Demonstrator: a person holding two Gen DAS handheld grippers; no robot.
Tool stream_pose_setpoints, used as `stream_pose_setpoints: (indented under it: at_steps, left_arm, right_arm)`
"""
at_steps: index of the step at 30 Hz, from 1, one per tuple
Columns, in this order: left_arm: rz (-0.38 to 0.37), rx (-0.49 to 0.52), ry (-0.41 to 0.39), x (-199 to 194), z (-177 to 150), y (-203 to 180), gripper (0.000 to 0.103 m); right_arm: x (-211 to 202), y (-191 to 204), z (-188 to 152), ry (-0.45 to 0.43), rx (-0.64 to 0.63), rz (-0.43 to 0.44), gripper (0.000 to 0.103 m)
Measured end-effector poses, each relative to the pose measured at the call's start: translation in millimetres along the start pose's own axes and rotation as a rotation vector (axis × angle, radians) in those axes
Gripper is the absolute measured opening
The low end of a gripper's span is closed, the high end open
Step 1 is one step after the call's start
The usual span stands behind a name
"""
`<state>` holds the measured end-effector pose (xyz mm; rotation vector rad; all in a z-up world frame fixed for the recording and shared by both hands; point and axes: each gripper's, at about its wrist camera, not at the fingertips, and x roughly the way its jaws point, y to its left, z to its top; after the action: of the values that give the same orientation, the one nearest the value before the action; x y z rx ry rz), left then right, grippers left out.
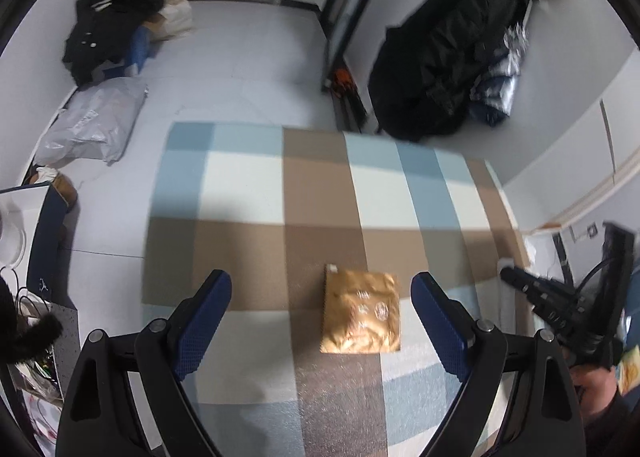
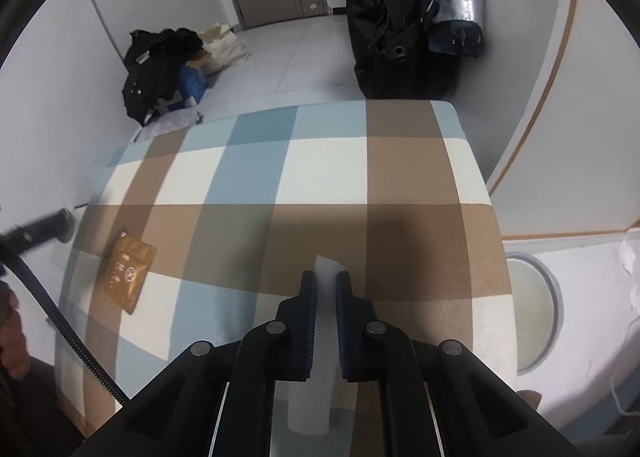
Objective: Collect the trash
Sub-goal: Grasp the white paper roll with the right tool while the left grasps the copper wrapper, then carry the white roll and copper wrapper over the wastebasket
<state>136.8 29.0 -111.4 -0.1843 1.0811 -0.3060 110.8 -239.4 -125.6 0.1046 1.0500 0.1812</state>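
A gold foil wrapper [image 1: 362,313] lies flat on the checked blue, brown and white tabletop [image 1: 256,185]. My left gripper [image 1: 322,295] hovers over it, open, with the wrapper between its blue fingers [image 1: 206,317] and apart from both. In the right wrist view the same gold wrapper [image 2: 127,274] lies at the left of the checked tabletop [image 2: 328,165]. My right gripper [image 2: 325,289] is shut on a white strip of paper [image 2: 326,269], which sticks out past the fingertips and runs back between the pads. The right gripper [image 1: 510,275] also shows at the right edge of the left wrist view.
A black bag and boxes [image 1: 108,21] sit by the far wall, and a grey plastic mailer [image 1: 92,121] lies on the floor. Dark jackets [image 1: 448,57] hang at the right. A round white-rimmed bin [image 2: 534,317] stands right of the table. Cluttered shelving [image 1: 36,241] lies at the left.
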Motion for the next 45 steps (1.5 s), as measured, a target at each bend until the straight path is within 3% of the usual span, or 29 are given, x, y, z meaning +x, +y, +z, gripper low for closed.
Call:
stream_pose_setpoints:
  at_steps: [8,13,18,23,25,28,33,37,45]
  left_arm:
    - [0.038,0.105,0.096,28.3,-11.7,-24.6,0.089]
    - [0.104,0.158,0.115,37.4,-16.6,-35.4,0.089]
    - [0.216,0.26,0.12,42.0,-25.6,-48.3,0.089]
    - [0.208,0.272,0.117,34.4,-28.5,-46.9,0.078]
    - [0.206,0.269,0.111,31.2,-29.1,-49.4,0.059]
    - [0.202,0.276,0.119,32.7,-30.0,-57.3,0.041]
    - [0.187,0.24,0.141,34.9,-24.2,-56.7,0.035]
    - [0.189,0.197,0.152,32.2,-22.6,-54.1,0.021]
    - [0.196,0.146,0.142,31.5,-23.3,-56.5,0.015]
  right_arm:
    - [-22.9,-4.5,-11.5,-0.053,0.029,0.082,0.007]
    - [-39.5,-7.8,-12.9,-0.087,0.04,0.119,0.007]
    - [-51.4,-5.8,-17.7,-0.108,0.022,0.14,0.007]
    - [-60.1,-6.0,-23.3,-0.122,0.017,0.164,0.007]
    - [-63.0,-6.0,-25.9,-0.127,0.018,0.176,0.007]
    - [-66.8,-6.1,-30.5,-0.135,0.018,0.196,0.007]
    - [-74.4,-6.2,-37.9,-0.16,0.009,0.219,0.007]
    - [-78.9,-10.0,-43.3,-0.18,0.013,0.247,0.007]
    - [-88.0,-13.9,-51.3,-0.204,0.019,0.289,0.007]
